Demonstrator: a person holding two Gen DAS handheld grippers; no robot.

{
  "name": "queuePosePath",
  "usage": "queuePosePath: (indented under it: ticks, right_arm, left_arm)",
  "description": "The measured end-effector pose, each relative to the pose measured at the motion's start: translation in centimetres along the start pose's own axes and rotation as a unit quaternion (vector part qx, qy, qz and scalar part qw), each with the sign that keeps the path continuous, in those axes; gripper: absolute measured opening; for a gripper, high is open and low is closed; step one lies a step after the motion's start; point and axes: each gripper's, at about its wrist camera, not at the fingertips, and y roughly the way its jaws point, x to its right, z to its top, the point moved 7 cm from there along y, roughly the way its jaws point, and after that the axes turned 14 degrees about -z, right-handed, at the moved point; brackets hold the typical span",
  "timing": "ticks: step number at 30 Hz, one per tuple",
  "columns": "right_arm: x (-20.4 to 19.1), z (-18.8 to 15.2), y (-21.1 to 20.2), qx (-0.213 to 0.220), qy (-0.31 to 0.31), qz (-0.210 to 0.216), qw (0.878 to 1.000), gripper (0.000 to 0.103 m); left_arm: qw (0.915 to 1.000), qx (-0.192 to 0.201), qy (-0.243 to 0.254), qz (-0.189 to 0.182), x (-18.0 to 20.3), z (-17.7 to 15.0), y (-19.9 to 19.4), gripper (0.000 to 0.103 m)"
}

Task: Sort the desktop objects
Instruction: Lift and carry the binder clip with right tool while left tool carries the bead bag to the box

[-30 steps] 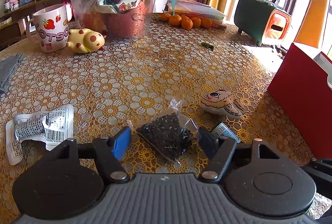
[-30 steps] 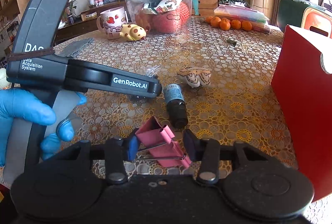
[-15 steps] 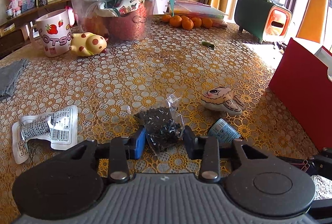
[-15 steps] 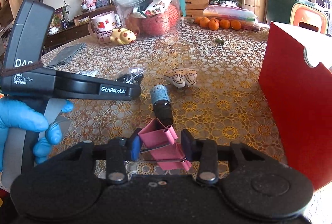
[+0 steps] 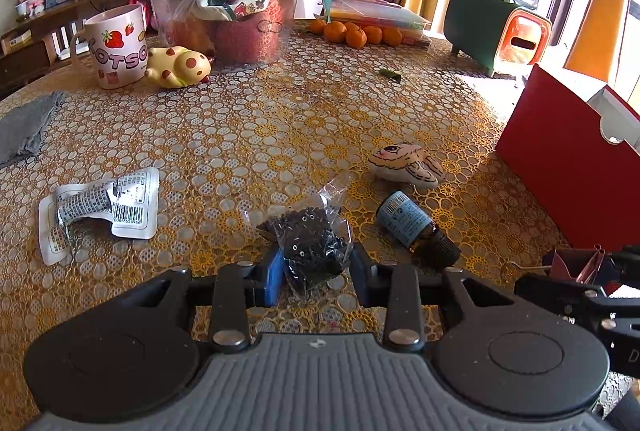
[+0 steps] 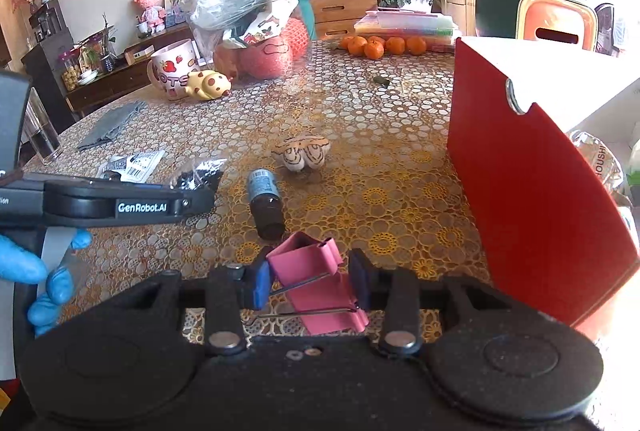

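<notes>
Pink binder clip [image 6: 316, 285] sits pinched in the right gripper [image 6: 310, 285]; left gripper [image 5: 316, 277] squeezes a bag of black beads [image 5: 314, 245], brown dropper bottle [image 5: 416, 227] just right.

The bag of beads [image 5: 312, 243] is sitting between the jaws of the left gripper [image 5: 316, 277], near the front of the table [image 5: 248, 119]. Just to its right the small bottle [image 5: 416, 227] is lying on its side, and behind that bottle the animal figure [image 5: 404, 165] is resting. Off to the left the barcoded packet [image 5: 100, 207] is lying flat. Far back, the mug [image 5: 118, 47] is standing beside the spotted toy [image 5: 178, 67], with the bag-filled container [image 5: 236, 3] just right of them and the oranges [image 5: 356, 33] farther right. The box [image 6: 532, 199] is standing at the right edge, and the binder clip [image 6: 316, 287] is sitting in the right gripper [image 6: 308, 287] in front of the bottle.
</notes>
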Motion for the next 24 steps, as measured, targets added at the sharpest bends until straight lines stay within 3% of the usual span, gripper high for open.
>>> queuePosePath:
  ticks: [24]
  right_arm:
    - [3.1,2.4,-6.6,0.045,0.028,0.017,0.998,0.039]
  left_arm:
    - [0.9989,0.018,0.000,-0.043,6.5,-1.4,-7.8,0.033]
